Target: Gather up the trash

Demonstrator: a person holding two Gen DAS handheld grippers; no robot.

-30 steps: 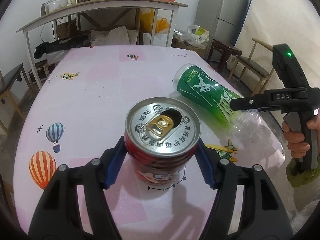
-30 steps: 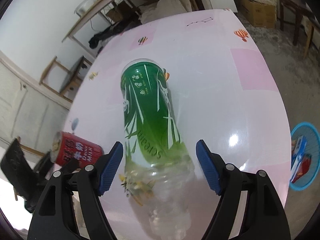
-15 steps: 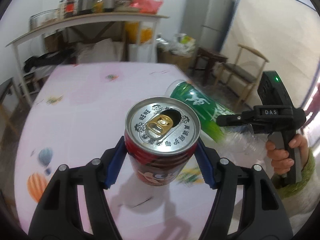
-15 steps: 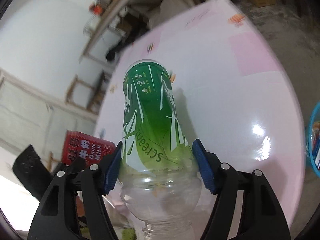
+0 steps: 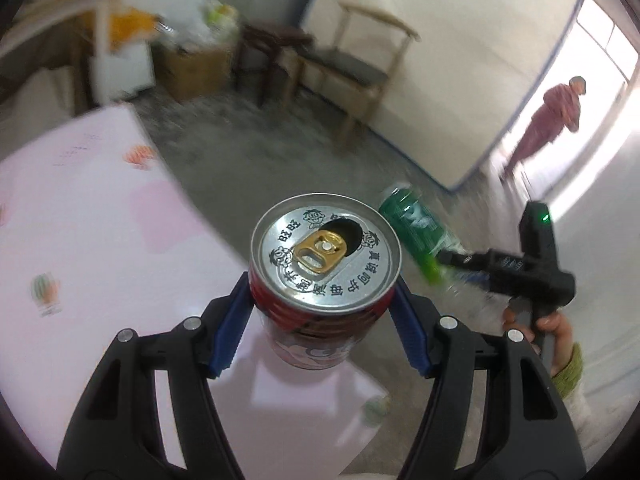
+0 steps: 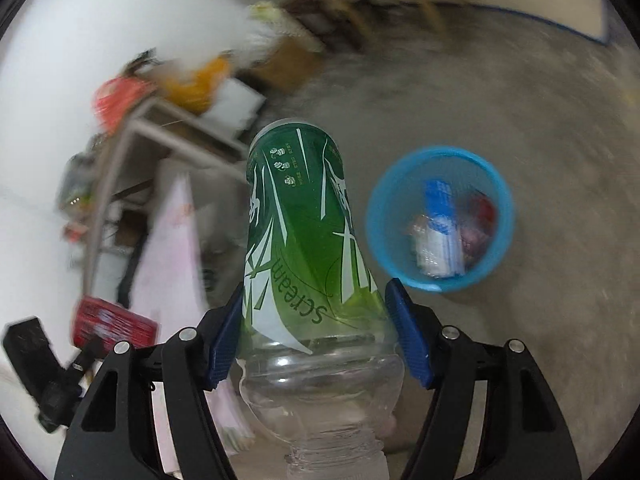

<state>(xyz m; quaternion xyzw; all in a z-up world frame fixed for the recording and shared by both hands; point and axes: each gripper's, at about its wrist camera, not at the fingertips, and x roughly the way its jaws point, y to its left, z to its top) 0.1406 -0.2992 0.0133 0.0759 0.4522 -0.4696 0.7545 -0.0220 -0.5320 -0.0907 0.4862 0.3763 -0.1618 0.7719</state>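
A red drink can [image 5: 326, 248] with a silver top and gold tab stands upright between the blue pads of my left gripper [image 5: 320, 284], which is shut on it above the pink table's edge. My right gripper [image 6: 316, 292] is shut on a clear plastic bottle with a green label [image 6: 300, 220], held base forward over the floor. The left wrist view shows that bottle [image 5: 412, 228] at the right, in the right gripper [image 5: 520, 268] held by a hand. In the right wrist view the red can [image 6: 112, 324] is low at the left.
A blue waste basket [image 6: 372, 220] holding several pieces of trash stands on the grey concrete floor, just right of the bottle. The pink table [image 5: 80, 220] is at the left. A wooden chair [image 5: 360, 68] stands by the wall, and a person [image 5: 556, 120] stands in the bright doorway.
Both grippers have lifted their loads off the table and swung right, out past its edge. The right gripper closed on the bottle and rolled; the blue basket has come into view beside it.
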